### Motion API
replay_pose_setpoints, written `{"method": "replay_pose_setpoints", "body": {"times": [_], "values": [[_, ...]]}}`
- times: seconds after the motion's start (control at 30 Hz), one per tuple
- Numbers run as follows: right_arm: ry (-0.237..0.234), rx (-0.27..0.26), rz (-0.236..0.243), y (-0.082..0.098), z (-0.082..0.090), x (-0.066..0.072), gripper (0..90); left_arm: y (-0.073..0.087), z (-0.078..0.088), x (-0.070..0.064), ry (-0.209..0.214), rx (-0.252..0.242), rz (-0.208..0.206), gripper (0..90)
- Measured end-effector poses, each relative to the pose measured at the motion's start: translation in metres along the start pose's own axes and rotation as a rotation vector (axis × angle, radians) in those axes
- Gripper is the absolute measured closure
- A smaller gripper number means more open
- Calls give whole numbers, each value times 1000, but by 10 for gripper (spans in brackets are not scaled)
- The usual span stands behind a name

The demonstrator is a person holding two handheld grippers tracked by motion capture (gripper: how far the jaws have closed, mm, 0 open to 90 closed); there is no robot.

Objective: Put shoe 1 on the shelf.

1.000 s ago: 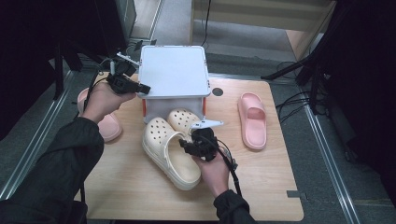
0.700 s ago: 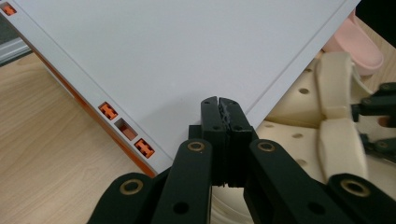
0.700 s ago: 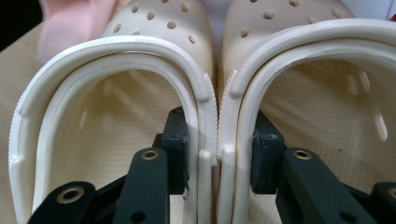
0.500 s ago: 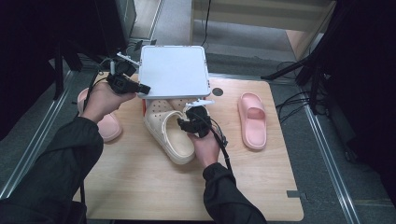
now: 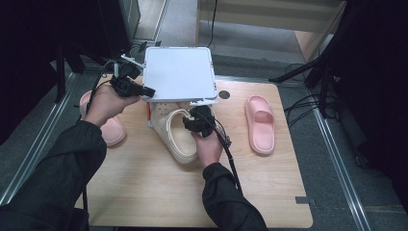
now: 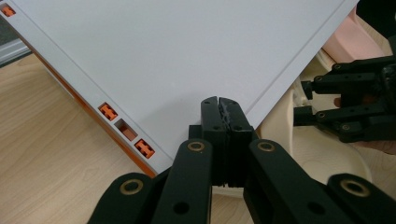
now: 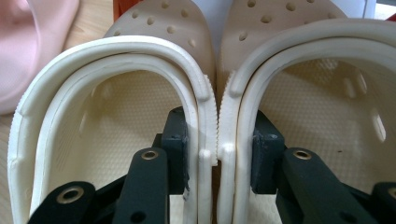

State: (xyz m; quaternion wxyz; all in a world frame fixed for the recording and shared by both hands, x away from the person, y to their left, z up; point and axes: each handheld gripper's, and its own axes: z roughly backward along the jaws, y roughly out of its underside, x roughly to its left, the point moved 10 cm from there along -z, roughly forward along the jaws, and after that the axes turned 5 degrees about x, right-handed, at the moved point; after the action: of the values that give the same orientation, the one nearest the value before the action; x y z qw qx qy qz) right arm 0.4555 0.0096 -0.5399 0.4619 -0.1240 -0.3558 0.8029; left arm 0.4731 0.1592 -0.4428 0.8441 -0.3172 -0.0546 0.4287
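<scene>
From the high view, your left gripper point(image 5: 144, 90) is clamped on the left edge of the white lid point(image 5: 178, 74), which it holds raised over the back of the wooden table point(image 5: 144, 192). Your right gripper point(image 5: 195, 120) holds the pair of cream clogs point(image 5: 175, 137) with their toes tucked under the lid's front edge. One pink slipper point(image 5: 260, 122) lies well apart on the right, another pink slipper point(image 5: 113, 132) beside your left forearm.

In the left gripper view, your jaws are pinched tight on the lid's point(image 6: 163, 60) edge, with the right gripper point(image 6: 355, 112) and clogs point(image 6: 308, 154) beyond.

In the right gripper view, your jaws squeeze the two clogs' point(image 7: 212, 107) touching inner walls together, one jaw inside each shoe.
</scene>
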Motion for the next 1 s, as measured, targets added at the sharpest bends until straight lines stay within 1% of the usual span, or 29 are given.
{"method": "replay_pose_setpoints", "body": {"times": [0.1, 0.17, 0.23, 0.3, 0.33, 0.5, 0.63, 0.73, 0.8, 0.9, 1.0], "values": [[26, 2, 11, 1, -5, 2, 661, 0, 0, 0, 2, -1, 2, 895], [38, -5, 11, 1, -6, 3, 660, 0, 0, 0, 3, -1, 4, 895], [44, -14, -1, 0, -7, 4, 660, 0, 0, 0, 5, -2, 5, 895], [42, -8, -16, 0, -9, 3, 659, 0, 0, 0, 7, -2, 7, 895], [32, -5, -30, 1, -11, 2, 658, 0, 0, 0, 7, -2, 7, 895], [33, -15, -32, 1, -13, 1, 652, 0, 0, 0, 12, -6, 12, 895], [11, -16, -44, 2, -13, 0, 644, 0, 0, 0, 12, -6, 11, 895], [-5, -12, -30, 4, -13, 1, 625, 0, 0, 0, 9, -5, 10, 895], [2, -8, -6, 6, -12, 2, 609, 0, 0, 0, 11, -7, 12, 895], [3, 0, 1, 7, -12, 3, 600, 0, 0, 0, 11, -5, 11, 895], [-13, 2, 0, 8, -10, 4, 582, 0, 0, 1, 12, -6, 12, 895]]}}
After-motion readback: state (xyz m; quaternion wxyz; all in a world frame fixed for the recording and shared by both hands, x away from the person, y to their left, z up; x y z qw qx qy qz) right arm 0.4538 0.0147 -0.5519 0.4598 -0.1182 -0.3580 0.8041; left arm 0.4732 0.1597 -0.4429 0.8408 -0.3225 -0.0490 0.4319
